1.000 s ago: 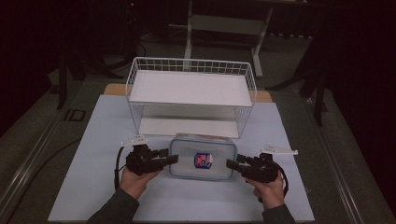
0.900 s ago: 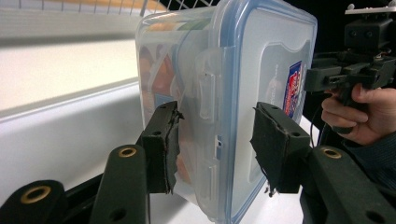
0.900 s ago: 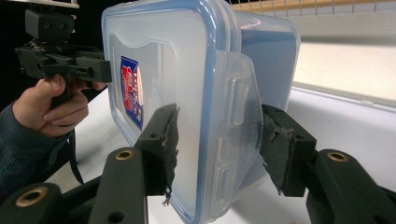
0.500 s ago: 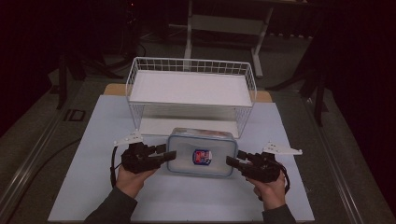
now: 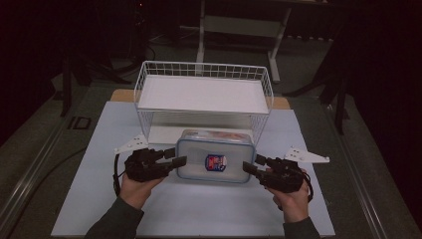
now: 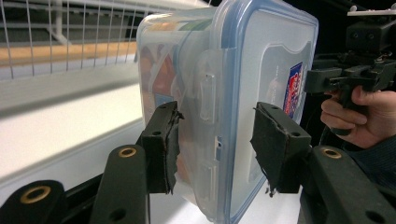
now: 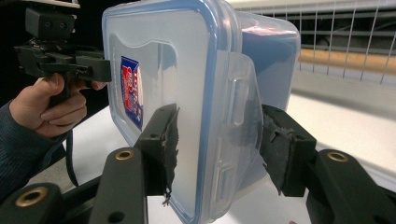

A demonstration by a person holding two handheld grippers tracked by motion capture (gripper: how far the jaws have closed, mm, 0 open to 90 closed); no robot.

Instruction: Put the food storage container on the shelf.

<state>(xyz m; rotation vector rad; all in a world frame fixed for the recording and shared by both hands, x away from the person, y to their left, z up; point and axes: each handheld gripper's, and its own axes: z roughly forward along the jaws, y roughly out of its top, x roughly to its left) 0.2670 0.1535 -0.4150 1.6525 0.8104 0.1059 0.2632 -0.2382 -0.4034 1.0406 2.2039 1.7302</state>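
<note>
A clear plastic container (image 5: 215, 159) with a blue-rimmed lid and a red-and-blue sticker sits crosswise just in front of the wire rack. Orange contents show through its wall (image 6: 161, 74). My left gripper (image 5: 175, 155) clamps its left end, one jaw on the lid and one under the base, astride the side latch (image 6: 208, 100). My right gripper (image 5: 253, 163) grips the right end (image 7: 233, 107) the same way. Each gripper view shows the other hand's gripper, the right gripper (image 6: 345, 77) and the left gripper (image 7: 70, 63), at the far end of the box.
A white wire rack (image 5: 204, 63) with a flat upper shelf stands right behind the container. A pale mat (image 5: 99, 199) covers the table, with a wooden strip (image 5: 122, 95) at its back. Dark floor and stands surround the table.
Both grippers and the container between them have shifted a little away from me toward the rack. The hold on both ends is unchanged.
</note>
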